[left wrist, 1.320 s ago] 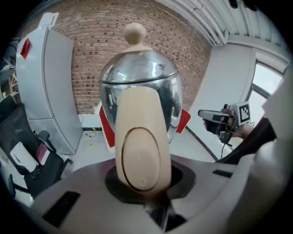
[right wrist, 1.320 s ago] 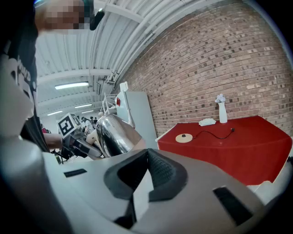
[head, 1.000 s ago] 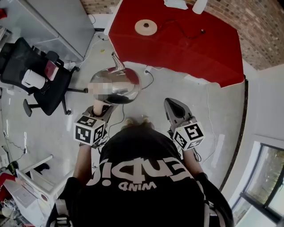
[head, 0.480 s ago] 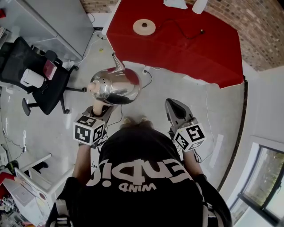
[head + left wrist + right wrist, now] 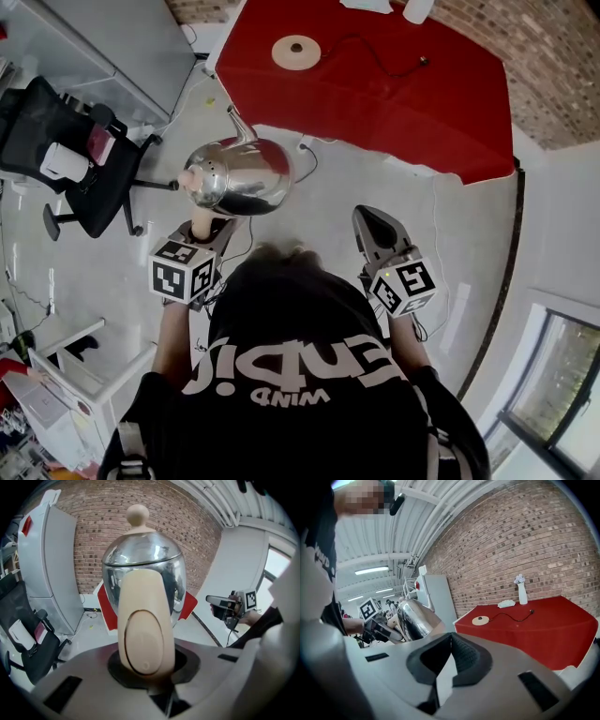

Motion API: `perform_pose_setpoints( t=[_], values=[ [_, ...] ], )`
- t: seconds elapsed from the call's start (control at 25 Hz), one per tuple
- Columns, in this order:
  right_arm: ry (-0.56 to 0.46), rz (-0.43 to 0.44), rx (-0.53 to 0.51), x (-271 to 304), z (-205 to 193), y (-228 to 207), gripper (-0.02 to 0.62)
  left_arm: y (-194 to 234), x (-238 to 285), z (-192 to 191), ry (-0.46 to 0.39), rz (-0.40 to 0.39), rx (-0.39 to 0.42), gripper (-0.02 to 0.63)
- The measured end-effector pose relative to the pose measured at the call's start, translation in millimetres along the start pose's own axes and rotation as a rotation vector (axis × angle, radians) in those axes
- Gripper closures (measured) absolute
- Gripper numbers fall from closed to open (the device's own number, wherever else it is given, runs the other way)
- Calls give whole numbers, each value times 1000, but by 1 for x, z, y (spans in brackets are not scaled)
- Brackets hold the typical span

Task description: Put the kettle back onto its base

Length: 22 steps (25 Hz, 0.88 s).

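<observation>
A shiny steel kettle (image 5: 239, 176) with a beige knob hangs over the floor. My left gripper (image 5: 202, 228) is shut on its beige handle (image 5: 143, 630), which fills the left gripper view below the kettle's body (image 5: 144, 569). The round beige base (image 5: 296, 51) lies on the red table (image 5: 412, 103), some way ahead of the kettle. A black cord runs from it. My right gripper (image 5: 368, 220) is held beside the kettle, to its right, shut and empty. The right gripper view shows the kettle (image 5: 415, 618) at left and the base (image 5: 480, 620) on the table beyond.
A black office chair (image 5: 75, 159) and a grey cabinet (image 5: 103, 47) stand to the left. A white vase (image 5: 521, 592) and a white cloth (image 5: 506, 603) sit at the table's back by the brick wall. Cables trail on the floor near the table's front edge.
The kettle and both grippers have drifted a little forward toward the red table as the person walks. Both grips stay the same.
</observation>
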State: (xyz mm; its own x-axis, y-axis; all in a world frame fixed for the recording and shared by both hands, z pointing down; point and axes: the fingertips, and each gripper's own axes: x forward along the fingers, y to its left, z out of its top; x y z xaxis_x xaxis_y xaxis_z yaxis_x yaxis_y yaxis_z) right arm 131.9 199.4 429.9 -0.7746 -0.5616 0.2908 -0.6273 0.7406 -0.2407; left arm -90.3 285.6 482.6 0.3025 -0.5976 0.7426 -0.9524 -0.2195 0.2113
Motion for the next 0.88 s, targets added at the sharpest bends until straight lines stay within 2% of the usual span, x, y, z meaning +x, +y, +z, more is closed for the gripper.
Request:
perform_pose_setpoints(
  t=[0.28, 0.88],
  values=[
    [12, 13, 0, -1, -1, -11, 572, -3, 5, 5, -6, 18, -21, 548],
    [-3, -6, -8, 27, 11, -38, 572, 21, 32, 51, -33, 13, 21, 547]
  ],
)
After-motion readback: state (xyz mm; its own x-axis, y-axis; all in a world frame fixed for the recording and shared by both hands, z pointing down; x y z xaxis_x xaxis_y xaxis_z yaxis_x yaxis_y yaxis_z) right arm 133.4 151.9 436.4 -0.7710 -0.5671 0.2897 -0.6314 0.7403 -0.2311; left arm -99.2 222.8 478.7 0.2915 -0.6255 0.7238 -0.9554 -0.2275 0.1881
